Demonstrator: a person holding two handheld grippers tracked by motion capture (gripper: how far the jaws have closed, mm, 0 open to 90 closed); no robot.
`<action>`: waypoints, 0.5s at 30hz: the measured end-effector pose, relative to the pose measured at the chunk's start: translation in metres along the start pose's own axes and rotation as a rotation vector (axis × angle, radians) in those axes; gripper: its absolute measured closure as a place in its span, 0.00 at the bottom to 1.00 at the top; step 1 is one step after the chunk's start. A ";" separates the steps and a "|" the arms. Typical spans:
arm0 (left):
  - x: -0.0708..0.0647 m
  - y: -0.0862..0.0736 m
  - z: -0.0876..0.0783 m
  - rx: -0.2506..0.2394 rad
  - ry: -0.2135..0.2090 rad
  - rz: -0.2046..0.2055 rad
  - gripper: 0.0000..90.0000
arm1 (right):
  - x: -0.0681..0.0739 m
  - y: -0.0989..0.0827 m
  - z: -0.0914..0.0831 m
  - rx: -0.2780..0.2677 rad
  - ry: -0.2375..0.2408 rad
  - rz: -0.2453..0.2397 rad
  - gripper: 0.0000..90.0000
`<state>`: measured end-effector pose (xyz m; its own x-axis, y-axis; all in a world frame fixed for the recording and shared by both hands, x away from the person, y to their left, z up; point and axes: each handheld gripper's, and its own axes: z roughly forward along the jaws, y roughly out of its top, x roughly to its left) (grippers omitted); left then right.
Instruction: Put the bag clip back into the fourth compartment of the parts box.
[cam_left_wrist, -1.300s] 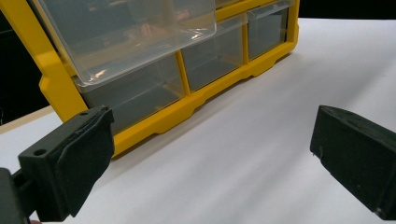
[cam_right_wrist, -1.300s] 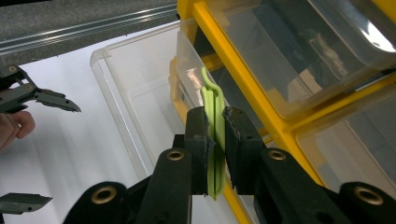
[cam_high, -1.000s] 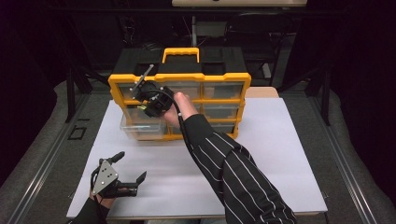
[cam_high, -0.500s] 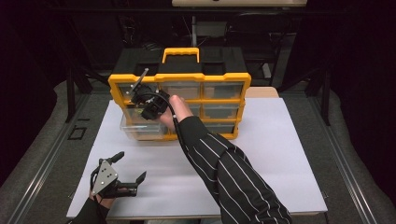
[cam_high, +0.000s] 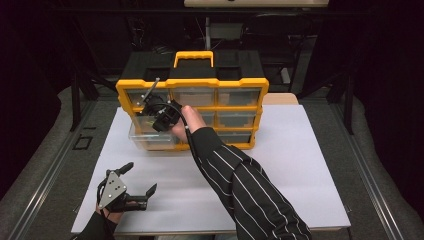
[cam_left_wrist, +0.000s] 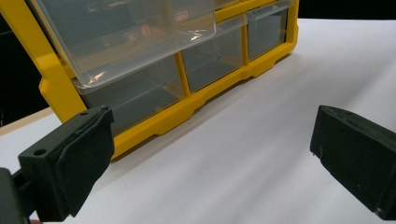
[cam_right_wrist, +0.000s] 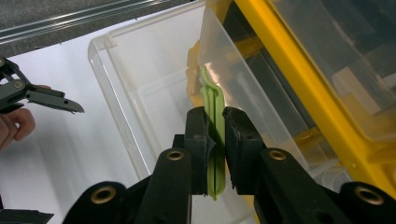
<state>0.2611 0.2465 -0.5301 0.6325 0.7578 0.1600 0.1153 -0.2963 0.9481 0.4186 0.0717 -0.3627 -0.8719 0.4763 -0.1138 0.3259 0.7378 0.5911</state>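
- No text, label, brand, number or sign is being shown legibly in any of the views.
- Nothing readable is being carried by the yellow organiser case (cam_high: 192, 90) or by its clear drawers (cam_left_wrist: 126, 42).
- No marking is being displayed on the white bench (cam_high: 280, 165).

Right gripper (cam_right_wrist: 215, 135) fingers clamped; left gripper (cam_high: 131, 182) fingers spread wide.
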 end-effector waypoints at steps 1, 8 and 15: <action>0.000 0.000 0.000 0.000 0.000 0.000 0.00 | -0.001 -0.001 0.001 0.000 0.001 0.004 0.89; 0.000 0.000 0.000 0.007 -0.001 0.005 0.00 | -0.003 -0.002 0.004 0.010 0.001 0.013 0.89; 0.000 0.000 0.000 0.005 -0.003 0.003 0.00 | -0.005 -0.004 0.008 0.014 0.006 0.026 0.89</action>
<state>0.2614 0.2462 -0.5301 0.6349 0.7554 0.1618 0.1170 -0.3011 0.9464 0.4245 0.0707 -0.3711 -0.8654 0.4923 -0.0937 0.3534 0.7321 0.5824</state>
